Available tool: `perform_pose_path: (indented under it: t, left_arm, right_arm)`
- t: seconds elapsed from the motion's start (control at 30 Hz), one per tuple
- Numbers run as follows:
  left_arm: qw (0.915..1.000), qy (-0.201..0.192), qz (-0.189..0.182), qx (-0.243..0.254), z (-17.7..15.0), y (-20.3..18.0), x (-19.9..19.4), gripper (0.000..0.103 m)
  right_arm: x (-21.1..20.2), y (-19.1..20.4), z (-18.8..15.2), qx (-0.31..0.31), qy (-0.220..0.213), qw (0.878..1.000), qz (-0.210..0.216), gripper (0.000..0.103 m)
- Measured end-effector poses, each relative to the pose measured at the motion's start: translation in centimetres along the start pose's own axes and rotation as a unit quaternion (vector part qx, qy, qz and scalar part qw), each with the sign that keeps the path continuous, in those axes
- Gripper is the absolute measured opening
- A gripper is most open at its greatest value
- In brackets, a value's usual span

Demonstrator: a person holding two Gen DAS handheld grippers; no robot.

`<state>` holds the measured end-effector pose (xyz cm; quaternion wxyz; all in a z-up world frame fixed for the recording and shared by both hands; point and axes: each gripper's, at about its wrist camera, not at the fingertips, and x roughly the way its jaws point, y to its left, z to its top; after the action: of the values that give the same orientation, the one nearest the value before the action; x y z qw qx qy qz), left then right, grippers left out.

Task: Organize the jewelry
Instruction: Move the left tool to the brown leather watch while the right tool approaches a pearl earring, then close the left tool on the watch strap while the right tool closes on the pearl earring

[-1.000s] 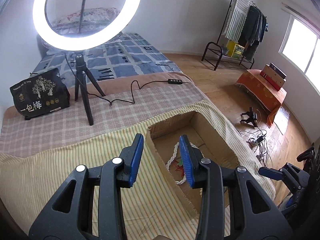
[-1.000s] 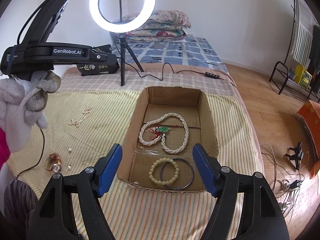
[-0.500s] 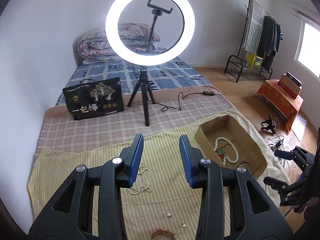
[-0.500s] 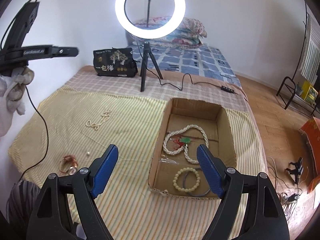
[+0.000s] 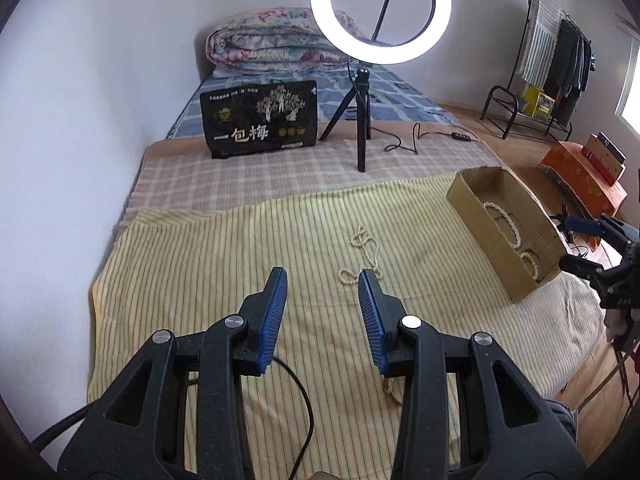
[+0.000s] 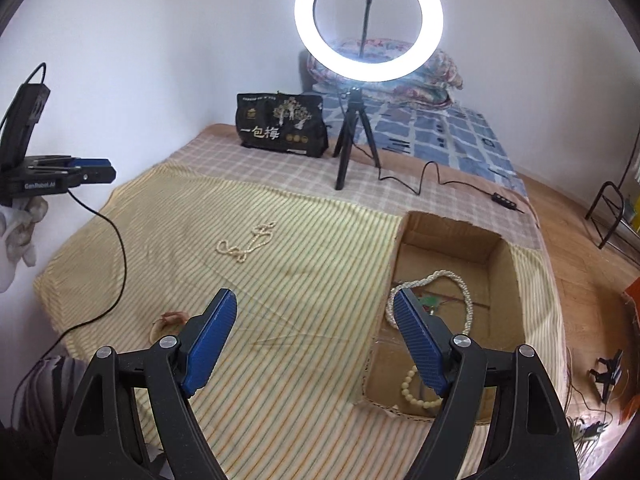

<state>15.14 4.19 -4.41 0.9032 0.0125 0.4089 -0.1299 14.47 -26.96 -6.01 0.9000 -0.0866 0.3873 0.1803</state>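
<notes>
While both tools gape empty, the pearl necklace [image 5: 362, 254] stretches away lengthwise.

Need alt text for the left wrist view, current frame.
The open, empty left gripper points down at a yellow striped cloth, with a loose pearl necklace lying just beyond its fingertips. To the right sits a cardboard box holding beaded jewelry; a lit ring light stands behind.

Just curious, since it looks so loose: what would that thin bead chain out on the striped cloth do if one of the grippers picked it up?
The thin bead chain lies in slack loops, so it would probably dangle limply. Its beads look tiny, so likely light, and it might slip from a shallow pinch.
</notes>
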Motion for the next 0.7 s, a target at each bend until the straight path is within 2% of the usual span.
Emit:
perform_pose_path:
  t: [0.13, 0.43, 0.5, 0.7]
  left_arm:
    - [0.9992, 0.029, -0.024, -0.013, -2.8, 0.2, 0.7, 0.037]
    - [0.9948, 0.074, -0.069, -0.005, -6.2, -2.2, 2.9, 0.037]
    - [0.9937, 0.083, -0.075, 0.000, -6.8, -2.8, 3.6, 0.037]
    - [0.9901, 0.111, -0.085, 0.001, -8.3, -3.4, 5.9, 0.037]
  right_arm:
    - [1.7, 1.2, 0.1, -0.004, 0.027, 0.999, 0.034, 0.080]
    - [6.8, 4.2, -0.1, -0.031, 0.096, 0.989, 0.104, 0.048]
    - [8.1, 4.9, -0.3, -0.039, 0.113, 0.986, 0.116, 0.037]
    - [11.5, 6.6, -1.1, -0.059, 0.153, 0.977, 0.140, 0.025]
